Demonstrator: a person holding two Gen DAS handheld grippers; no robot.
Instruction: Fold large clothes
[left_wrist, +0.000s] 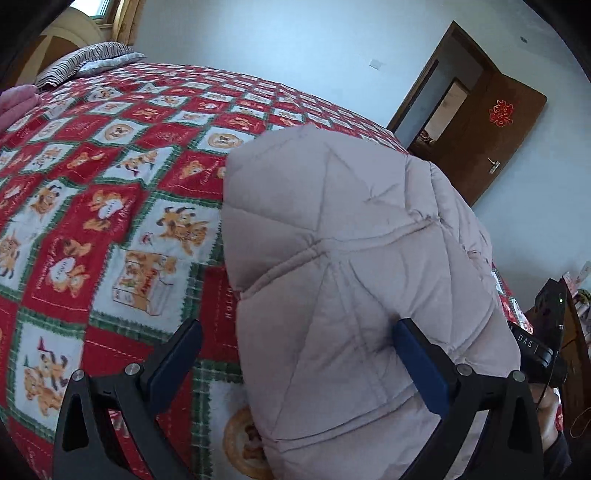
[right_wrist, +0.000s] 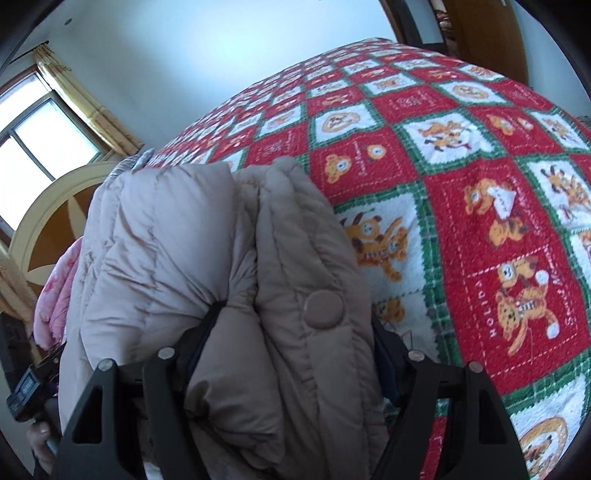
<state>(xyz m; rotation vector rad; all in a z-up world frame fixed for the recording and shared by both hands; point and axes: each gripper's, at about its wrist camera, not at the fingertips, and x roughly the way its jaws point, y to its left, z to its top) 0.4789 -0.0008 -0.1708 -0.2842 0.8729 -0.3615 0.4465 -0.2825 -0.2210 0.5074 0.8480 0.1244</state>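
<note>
Jacket (right_wrist: 236, 266), puffy beige, is bunched thick between my right gripper (right_wrist: 291, 328) fingers on the bedspread (right_wrist: 480, 184), left gripper (left_wrist: 295, 350) wide w/ nothing pinched, its bulk just ahead, so I'd keep R firm & press flat.

We read "HOLIDA" running up the left edge of a red square of the bedspread (right_wrist: 524, 295) at the lower right of the right wrist view; the cursive line on that square's other side is too small to make out. In the left wrist view, "DAS" stands in white on the black device (left_wrist: 532, 343) at the right edge. The red ornament (left_wrist: 501, 112) on the brown door (left_wrist: 480, 155) cannot be read.
</note>
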